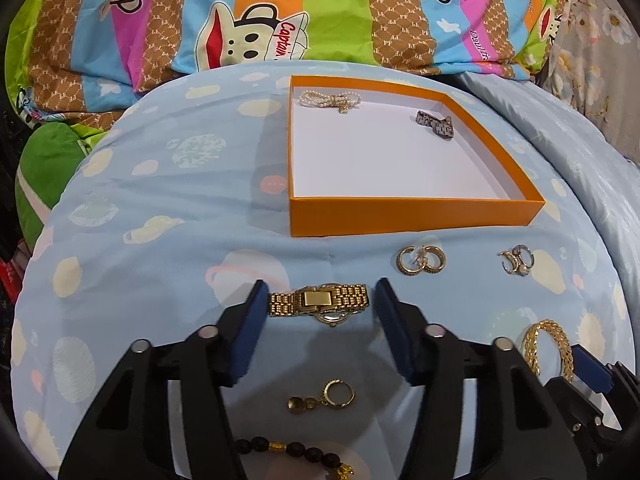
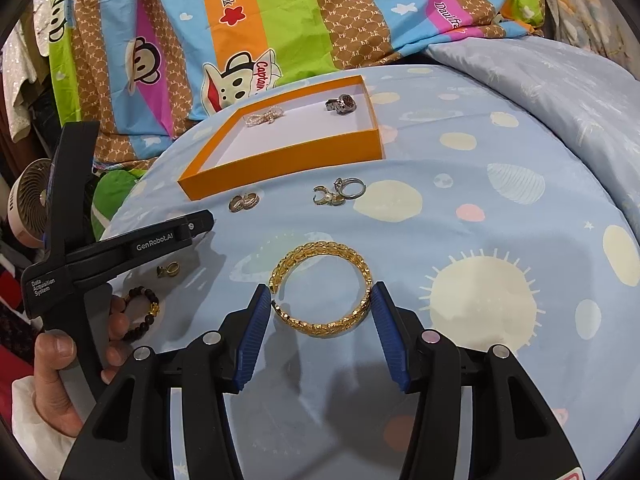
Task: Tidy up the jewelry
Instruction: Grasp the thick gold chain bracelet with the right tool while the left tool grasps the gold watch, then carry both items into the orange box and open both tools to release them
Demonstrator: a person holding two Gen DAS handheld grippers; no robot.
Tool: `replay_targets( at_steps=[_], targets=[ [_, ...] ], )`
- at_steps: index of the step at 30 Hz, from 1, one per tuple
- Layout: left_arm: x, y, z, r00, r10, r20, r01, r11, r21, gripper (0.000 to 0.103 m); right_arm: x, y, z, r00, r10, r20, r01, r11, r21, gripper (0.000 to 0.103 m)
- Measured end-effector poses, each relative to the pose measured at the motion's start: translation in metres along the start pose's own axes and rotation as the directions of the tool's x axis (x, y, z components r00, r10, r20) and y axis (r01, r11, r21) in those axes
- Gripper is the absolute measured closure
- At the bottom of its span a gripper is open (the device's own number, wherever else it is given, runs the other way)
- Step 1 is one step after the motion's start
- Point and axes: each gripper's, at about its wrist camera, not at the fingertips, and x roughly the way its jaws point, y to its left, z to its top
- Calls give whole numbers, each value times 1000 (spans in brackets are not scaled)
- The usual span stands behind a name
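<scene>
An orange box [image 1: 416, 216] [image 2: 280, 166] with a white floor holds a pearl bracelet [image 1: 329, 100] [image 2: 265, 116] and a silver watch [image 1: 435, 124] [image 2: 341, 104]. On the blue bedspread lie a gold watch [image 1: 318, 302], gold hoop earrings [image 1: 421, 260] [image 2: 244, 202], silver rings [image 1: 517, 261] [image 2: 339, 192], a gold bangle [image 1: 548, 348] [image 2: 322, 289], a gold pendant earring [image 1: 322, 397] [image 2: 168, 270] and a dark bead bracelet [image 1: 296, 450] [image 2: 140, 312]. My left gripper [image 1: 320, 300] is open, its pads either side of the gold watch. My right gripper [image 2: 320, 306] is open around the gold bangle.
A striped cartoon-monkey quilt [image 1: 280, 20] [image 2: 280, 20] is heaped behind the box. A small fan [image 2: 30, 200] stands off the bed at the left. A pale blue pillow [image 2: 540, 80] lies at the right.
</scene>
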Motion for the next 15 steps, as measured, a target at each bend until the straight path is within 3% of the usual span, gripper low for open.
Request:
replay_targets(
  at_steps=[3,4,5,15],
  targets=[
    [-3,2,-2,1000,-14,6,14,1000,-10,63,0,3,-2,1000,-7,-2,7,1000,-12,52],
    [-4,3,-3,1000,-18,8,18,1000,-10,72,-1,4,-2,1000,-8,-1,8,1000,-15,52],
    [-4,2,-4,1000,-19,10,20,1000,-10,74,-1,4,-2,1000,-9,-1,9,1000,-16,52],
    [-18,3,-15,998,-62,13,62,998,-19,74,-8,-1,-4,1000,0,16,0,1000,6,53]
  ],
)
